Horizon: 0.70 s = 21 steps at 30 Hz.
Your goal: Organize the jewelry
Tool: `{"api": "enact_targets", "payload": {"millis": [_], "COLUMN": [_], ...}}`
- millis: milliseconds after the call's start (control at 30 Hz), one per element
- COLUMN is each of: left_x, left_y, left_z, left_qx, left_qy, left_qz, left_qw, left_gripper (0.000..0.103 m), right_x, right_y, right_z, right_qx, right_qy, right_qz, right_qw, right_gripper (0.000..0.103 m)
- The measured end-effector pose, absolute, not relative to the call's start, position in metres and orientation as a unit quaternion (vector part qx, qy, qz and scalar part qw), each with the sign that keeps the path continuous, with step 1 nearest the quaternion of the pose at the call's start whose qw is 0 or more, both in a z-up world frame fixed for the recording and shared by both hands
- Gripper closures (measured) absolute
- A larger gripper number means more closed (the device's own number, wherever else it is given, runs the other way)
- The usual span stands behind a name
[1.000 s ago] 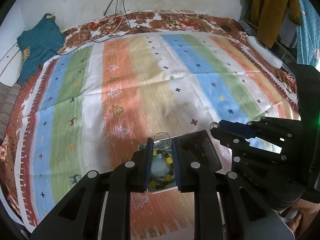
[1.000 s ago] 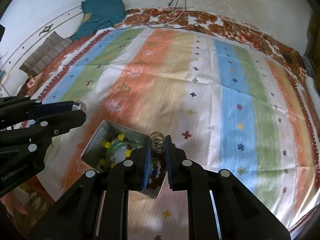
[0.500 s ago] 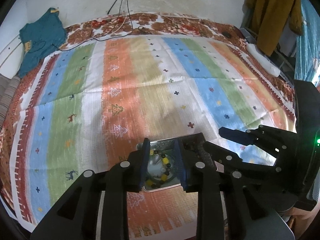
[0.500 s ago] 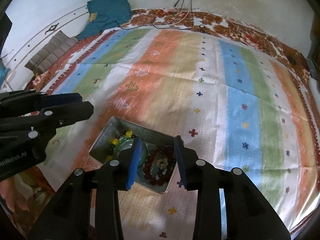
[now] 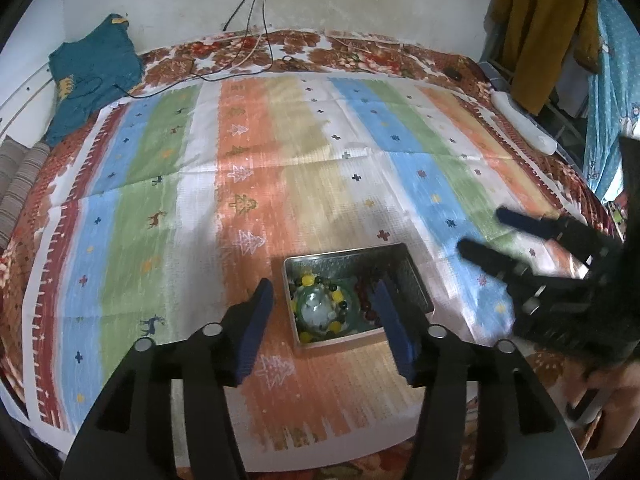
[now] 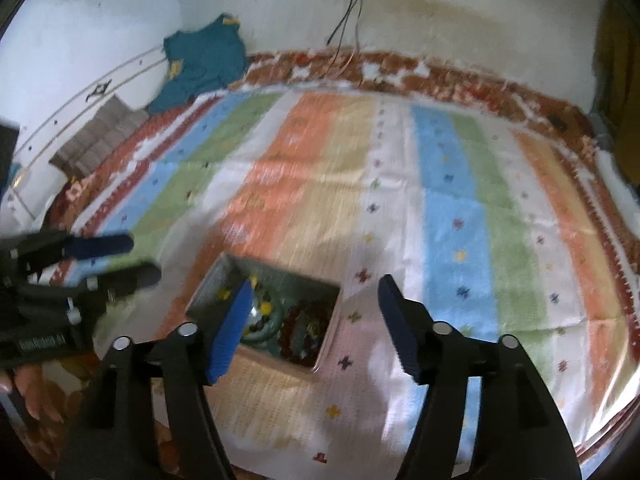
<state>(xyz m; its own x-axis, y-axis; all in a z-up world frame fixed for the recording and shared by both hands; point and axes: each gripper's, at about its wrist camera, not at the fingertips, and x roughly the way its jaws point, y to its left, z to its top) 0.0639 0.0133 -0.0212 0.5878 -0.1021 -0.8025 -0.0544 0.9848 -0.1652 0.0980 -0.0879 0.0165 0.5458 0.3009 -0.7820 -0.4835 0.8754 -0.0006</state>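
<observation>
Jewelry (image 5: 336, 304) lay heaped in the metal tray (image 5: 416, 280) near the bed's front edge, evidently gathered there to keep it together. Both the left tool (image 5: 324, 300) and right tool (image 6: 314, 294) had just been opening; they hung spread and empty above it, probably having let go.

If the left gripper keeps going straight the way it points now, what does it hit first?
Most likely the metal tray: the open left gripper frames the green-and-yellow bead bracelet lying inside it, so those beads would probably be met first. Depth is hard to judge.
</observation>
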Motion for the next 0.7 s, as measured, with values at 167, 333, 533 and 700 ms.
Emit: {"api": "enact_targets", "payload": {"millis": [167, 333, 533, 700], "left_x": [0.061, 0.059, 0.048, 0.046], "left_y": [0.013, 0.012, 0.013, 0.012], "left_z": [-0.023, -0.023, -0.018, -0.017], "left_qx": [-0.083, -0.079, -0.075, -0.072], "left_qy": [0.455, 0.452, 0.433, 0.428], "left_qz": [-0.011, -0.011, -0.007, -0.006], "left_qw": [0.886, 0.888, 0.898, 0.901], "left_gripper": [0.043, 0.038, 0.029, 0.015], "right_x": [0.1, 0.097, 0.083, 0.071], "right_y": [-0.09, -0.091, -0.096, -0.099], "right_z": [0.033, 0.028, 0.025, 0.02], "right_qx": [-0.096, -0.108, -0.116, -0.123], "right_qy": [0.411, 0.42, 0.427, 0.429], "right_qz": [0.239, 0.232, 0.229, 0.232], "right_qw": [0.875, 0.871, 0.867, 0.864], "right_gripper": [0.03, 0.03, 0.028, 0.022]}}
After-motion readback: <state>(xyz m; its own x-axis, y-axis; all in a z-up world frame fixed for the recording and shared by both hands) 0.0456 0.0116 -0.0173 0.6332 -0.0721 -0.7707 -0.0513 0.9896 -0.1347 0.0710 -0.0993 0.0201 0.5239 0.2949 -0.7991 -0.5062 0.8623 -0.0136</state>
